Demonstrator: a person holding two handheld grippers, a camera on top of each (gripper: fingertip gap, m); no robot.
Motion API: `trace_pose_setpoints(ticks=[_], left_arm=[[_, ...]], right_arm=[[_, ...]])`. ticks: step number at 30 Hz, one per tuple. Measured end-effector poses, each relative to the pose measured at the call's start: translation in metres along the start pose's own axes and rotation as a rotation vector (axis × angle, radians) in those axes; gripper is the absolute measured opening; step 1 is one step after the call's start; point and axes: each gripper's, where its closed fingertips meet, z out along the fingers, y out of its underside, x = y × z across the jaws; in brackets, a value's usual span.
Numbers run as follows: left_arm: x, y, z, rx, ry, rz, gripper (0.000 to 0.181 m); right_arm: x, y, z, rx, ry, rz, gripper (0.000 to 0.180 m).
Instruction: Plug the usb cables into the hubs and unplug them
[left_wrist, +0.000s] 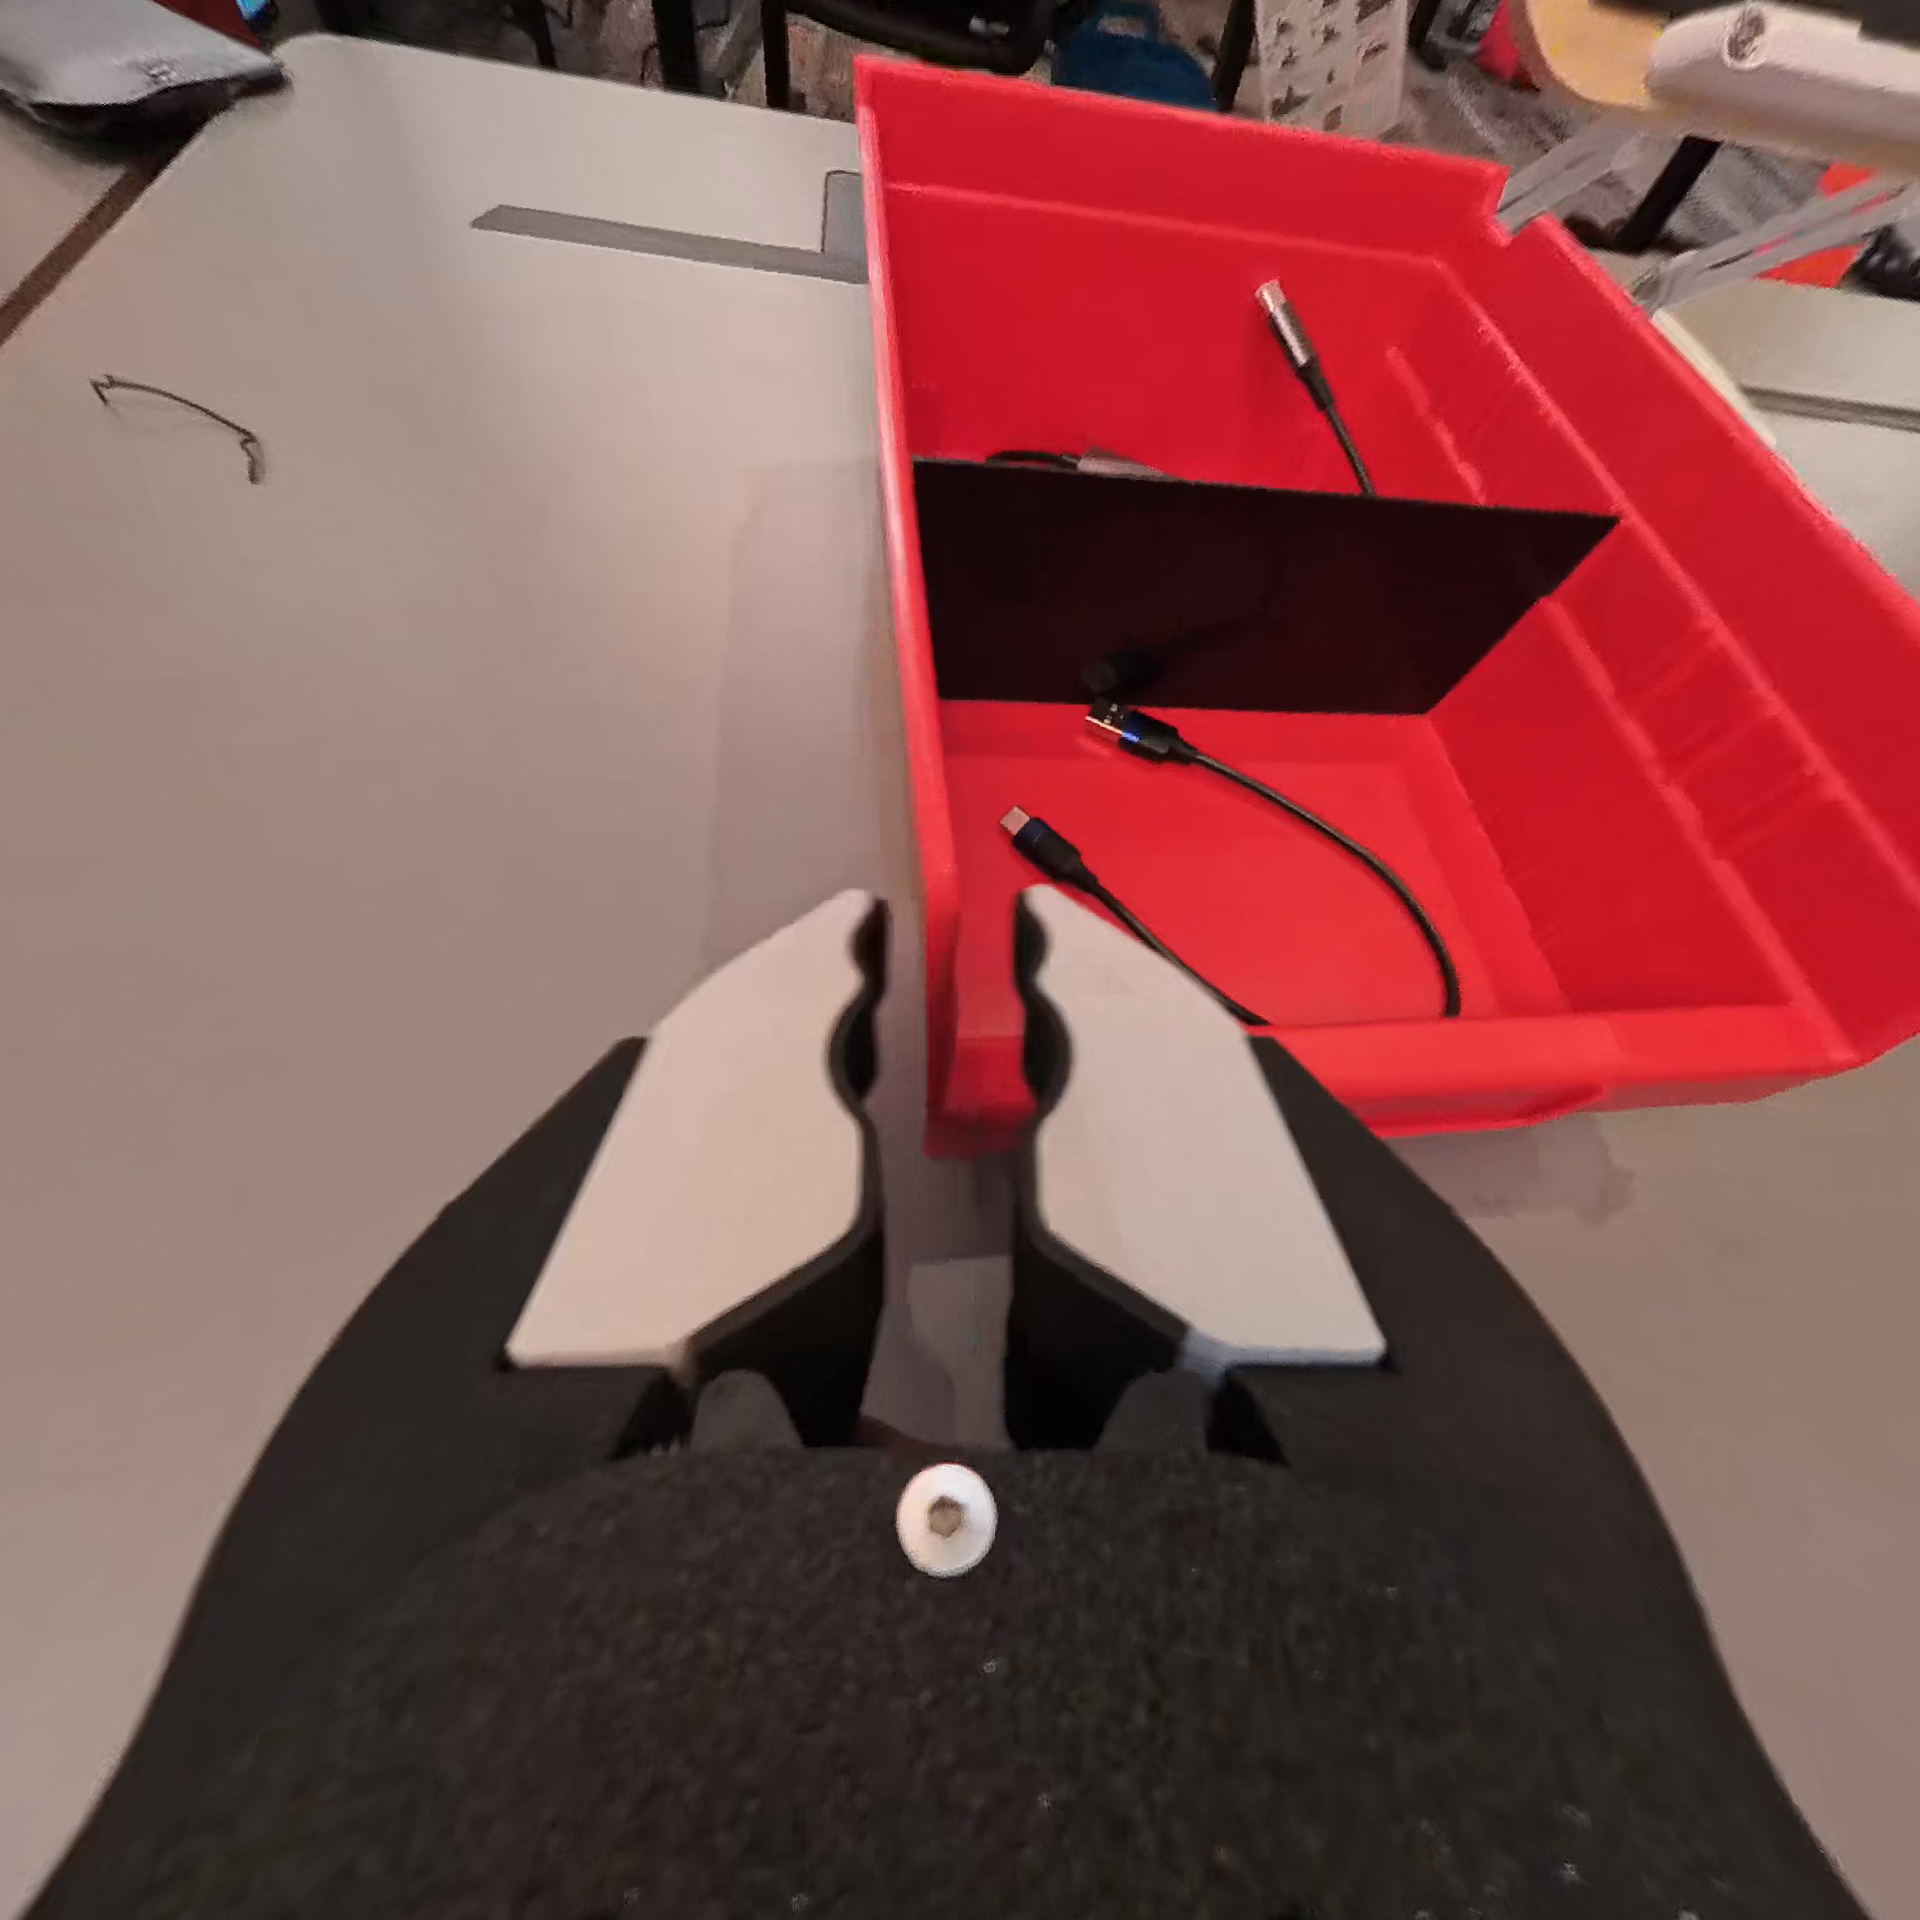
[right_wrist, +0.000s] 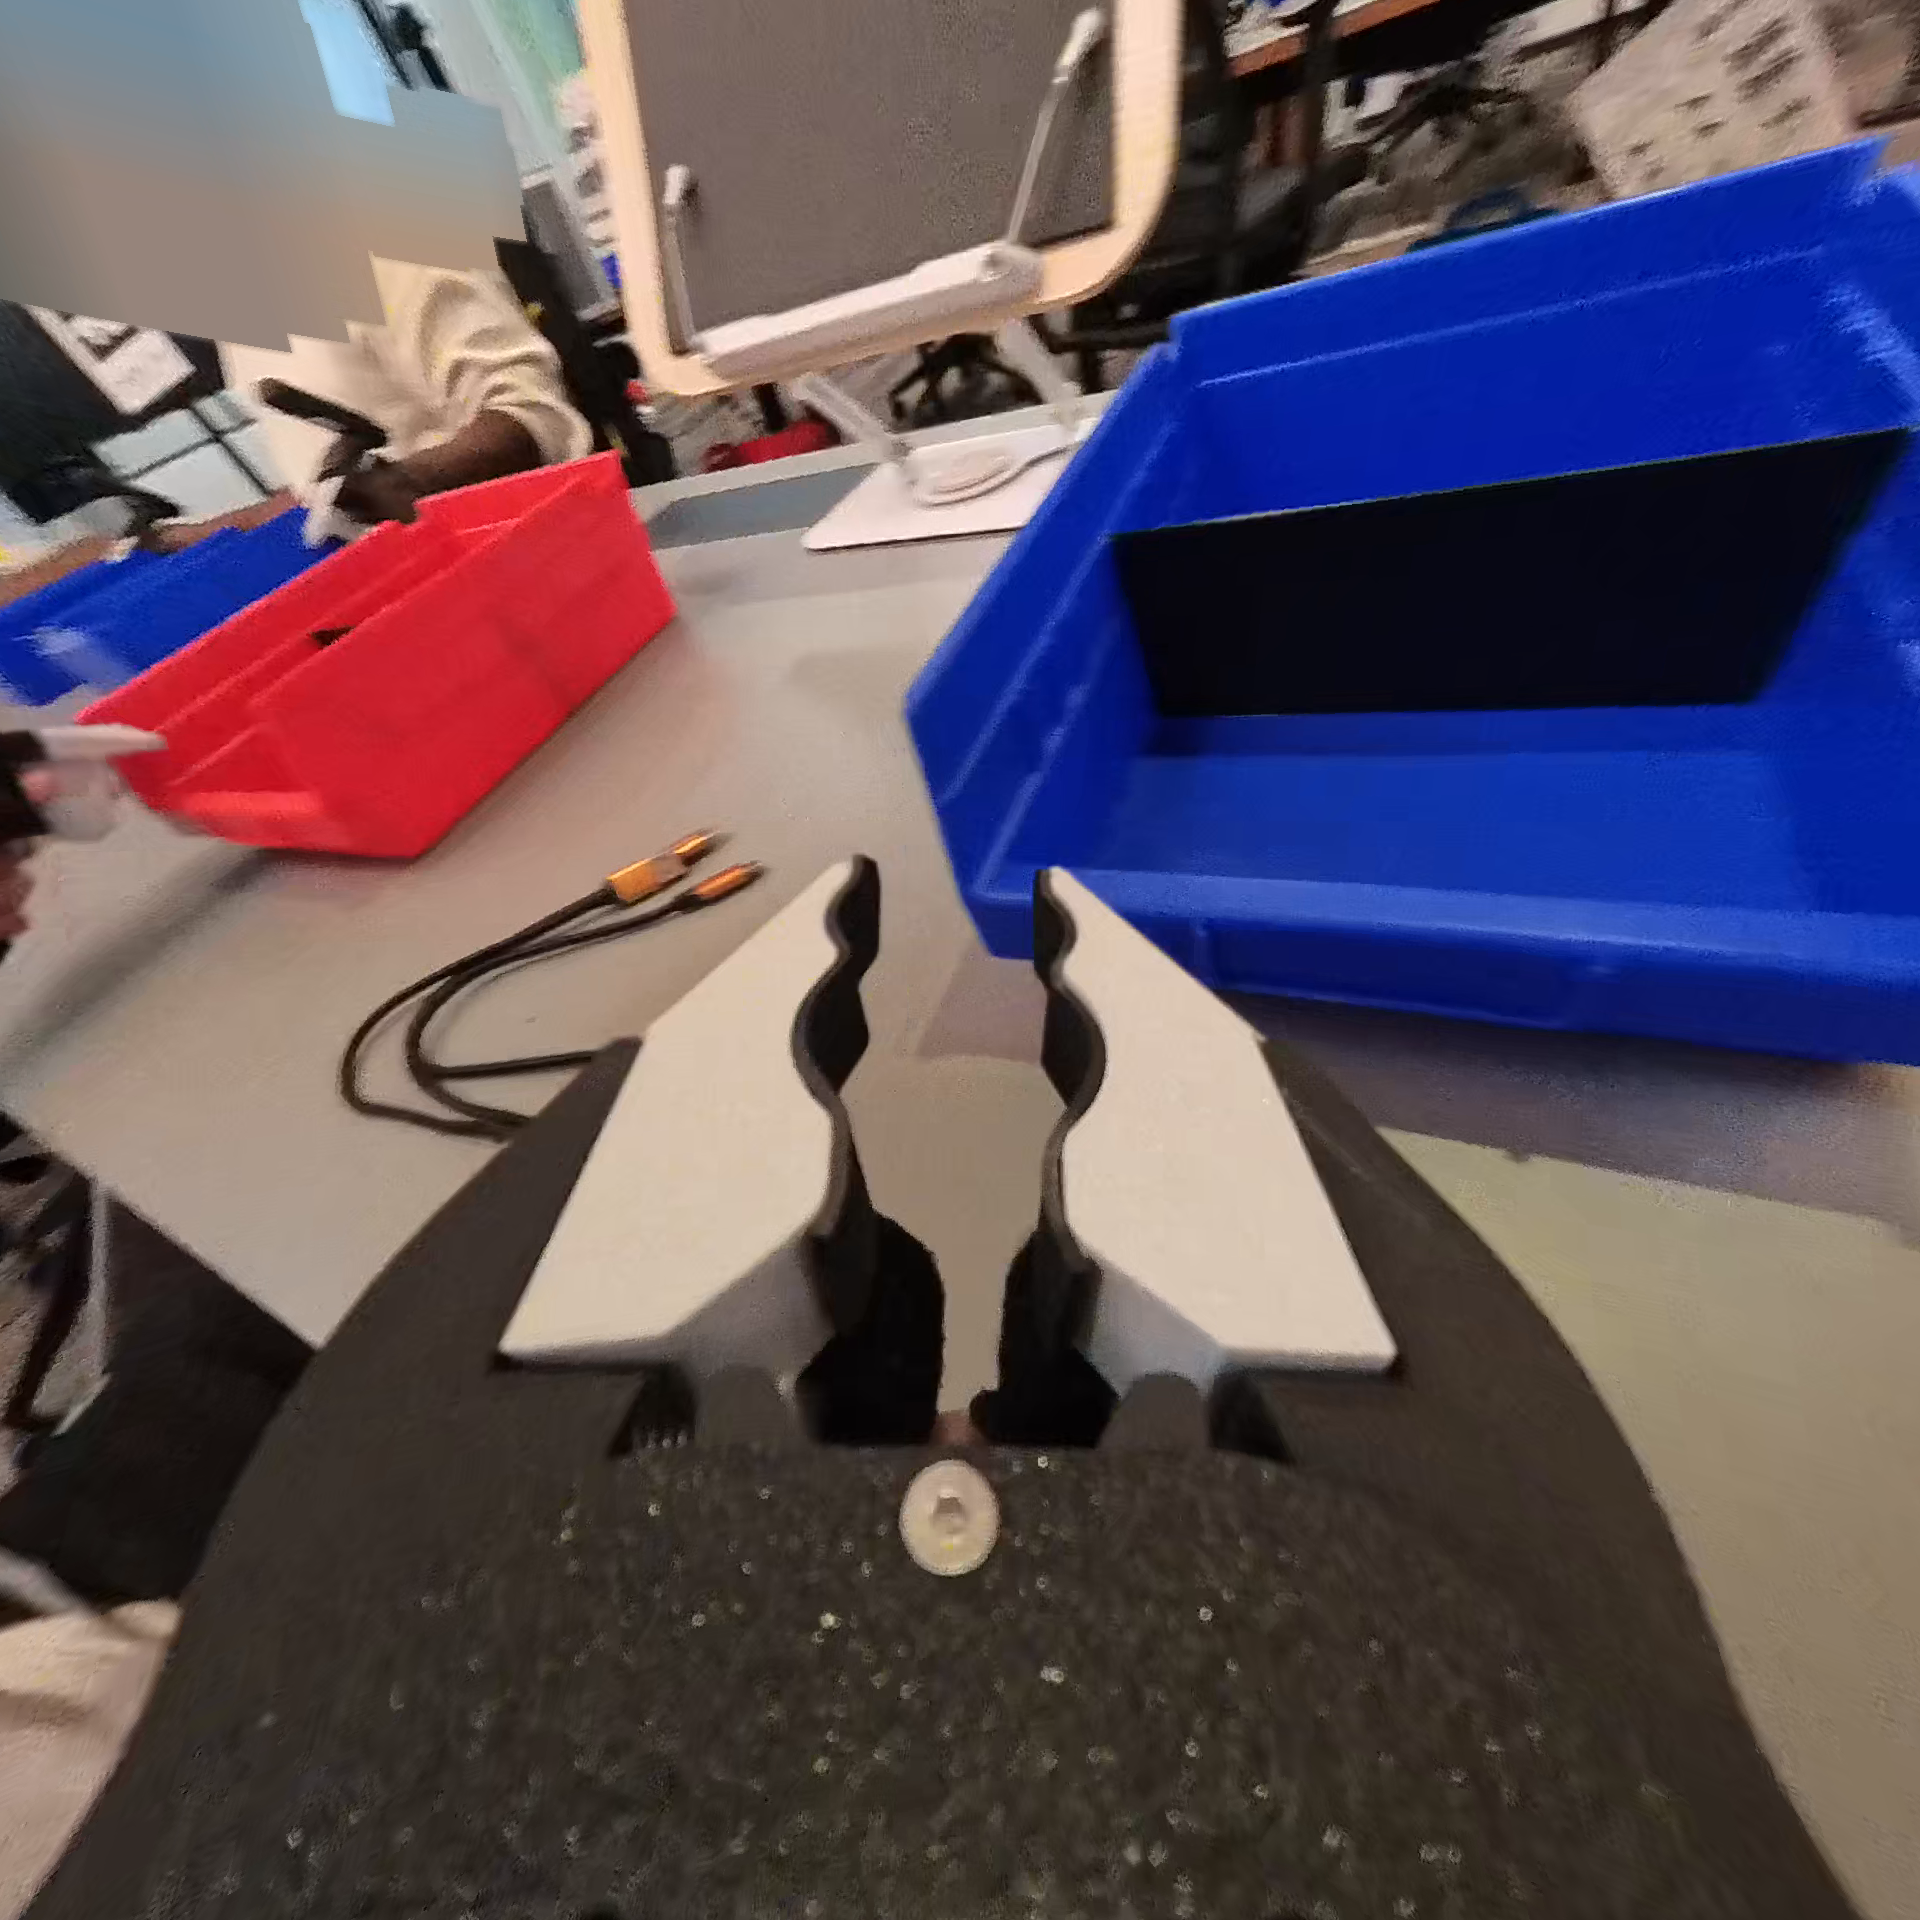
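My left gripper (left_wrist: 948, 914) is open and empty, above the near left corner of a red bin (left_wrist: 1351, 1070). In the bin's near compartment lies a black USB cable (left_wrist: 1340, 831) with two plugs. Behind the black divider (left_wrist: 1247, 592) a second cable with a silver plug (left_wrist: 1294, 343) and part of a grey hub (left_wrist: 1112, 462) show. My right gripper (right_wrist: 951, 878) is open and empty, above the table in front of a blue bin (right_wrist: 1455, 956). A black cable with orange plugs (right_wrist: 665, 883) lies on the table to its left.
The red bin also shows in the right wrist view (right_wrist: 416, 665), with the other gripper (right_wrist: 73, 769) at the far left edge. A person's hand (right_wrist: 384, 488) rests beyond it. A monitor stand (right_wrist: 935, 488) stands at the back. The blue bin has a black divider (right_wrist: 1475, 603). Left tips to right tips: about 60 cm.
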Motion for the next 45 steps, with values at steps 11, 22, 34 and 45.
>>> trace_pose_setpoints(ticks=[11,22,34,45], left_arm=[[0.108,-0.114,0.050,-0.158,0.362,0.906,0.035],[0.111,-0.043,0.218,-0.674,0.603,1.466,0.036],[0.111,-0.036,0.219,-0.506,0.568,1.605,0.023],[0.175,-0.165,0.087,0.164,0.086,1.791,0.022]], right_arm=[[-0.014,0.010,0.032,-0.055,-0.152,-0.037,0.030],[-0.071,0.020,0.040,-0.094,-0.383,-0.097,0.032],[-0.123,0.033,0.038,-0.174,-0.623,-0.069,0.035],[-0.152,0.003,0.078,-0.183,-0.529,-0.205,0.038]])
